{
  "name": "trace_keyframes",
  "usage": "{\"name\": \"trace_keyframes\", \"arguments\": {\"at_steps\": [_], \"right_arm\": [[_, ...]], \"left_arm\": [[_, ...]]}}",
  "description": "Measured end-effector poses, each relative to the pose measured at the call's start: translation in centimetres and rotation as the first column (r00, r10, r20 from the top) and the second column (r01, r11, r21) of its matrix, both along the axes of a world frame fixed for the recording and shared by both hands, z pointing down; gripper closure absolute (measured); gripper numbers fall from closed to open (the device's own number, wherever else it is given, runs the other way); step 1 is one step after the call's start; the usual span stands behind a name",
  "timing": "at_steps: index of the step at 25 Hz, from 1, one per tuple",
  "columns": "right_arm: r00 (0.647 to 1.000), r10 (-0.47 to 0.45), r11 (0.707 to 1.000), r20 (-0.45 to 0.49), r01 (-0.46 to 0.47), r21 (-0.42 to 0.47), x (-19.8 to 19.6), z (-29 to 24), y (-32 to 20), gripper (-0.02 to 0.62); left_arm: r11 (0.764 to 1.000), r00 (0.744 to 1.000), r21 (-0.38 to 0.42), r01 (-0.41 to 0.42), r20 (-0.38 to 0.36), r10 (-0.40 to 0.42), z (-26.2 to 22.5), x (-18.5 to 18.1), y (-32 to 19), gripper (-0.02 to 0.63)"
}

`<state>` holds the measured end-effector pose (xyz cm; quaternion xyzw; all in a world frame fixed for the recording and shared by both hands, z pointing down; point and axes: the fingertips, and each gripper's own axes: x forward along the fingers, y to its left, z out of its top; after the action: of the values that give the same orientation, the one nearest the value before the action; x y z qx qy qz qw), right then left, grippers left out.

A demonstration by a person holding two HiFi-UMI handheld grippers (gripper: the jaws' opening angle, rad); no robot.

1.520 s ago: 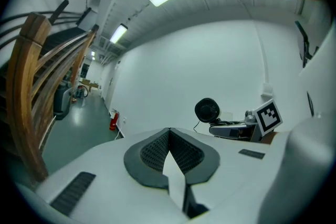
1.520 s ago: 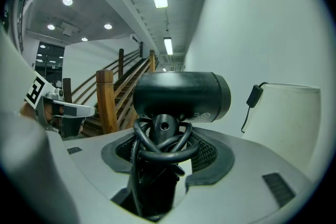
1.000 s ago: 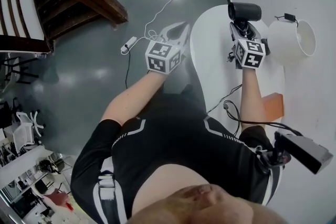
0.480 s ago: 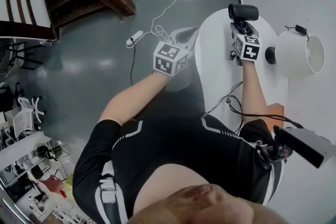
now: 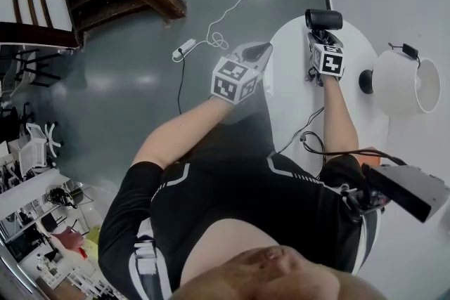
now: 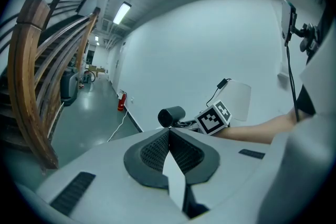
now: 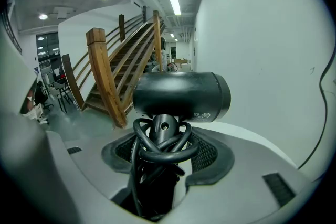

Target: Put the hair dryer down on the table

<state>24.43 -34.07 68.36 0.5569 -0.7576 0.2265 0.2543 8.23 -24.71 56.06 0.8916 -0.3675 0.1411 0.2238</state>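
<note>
Above the far rim of a round white tabletop (image 5: pixel 292 84), the right tool (image 5: pixel 318 38) grips a black hair dryer (image 5: pixel 323 18) by its handle. The barrel sits crosswise on top, and a black cord (image 7: pixel 164 155) is looped around the handle between the jaws. The left tool (image 5: pixel 257 50) hovers beside the tabletop's edge, closed on nothing. Set down this near the rim, the round barrel could roll off. On release, the cord loops might catch a jaw and drag the dryer.
</note>
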Motion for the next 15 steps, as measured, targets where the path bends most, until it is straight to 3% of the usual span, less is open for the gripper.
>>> {"name": "trace_keyframes", "arguments": {"at_steps": [6, 15], "right_arm": [[0.999, -0.029, 0.997, -0.031, 0.026, -0.074, 0.1, 3.4, 0.0, 0.333], [0.999, -0.019, 0.988, -0.044, 0.012, -0.153, -0.9, 3.7, -0.1, 0.333]], "left_arm": [[1.000, 1.000, 0.015, 0.013, 0.008, -0.013, 0.3, 0.5, 1.0, 0.575], [1.000, 0.999, 0.017, -0.016, 0.033, 0.016, -0.6, -0.3, 2.4, 0.575]]}}
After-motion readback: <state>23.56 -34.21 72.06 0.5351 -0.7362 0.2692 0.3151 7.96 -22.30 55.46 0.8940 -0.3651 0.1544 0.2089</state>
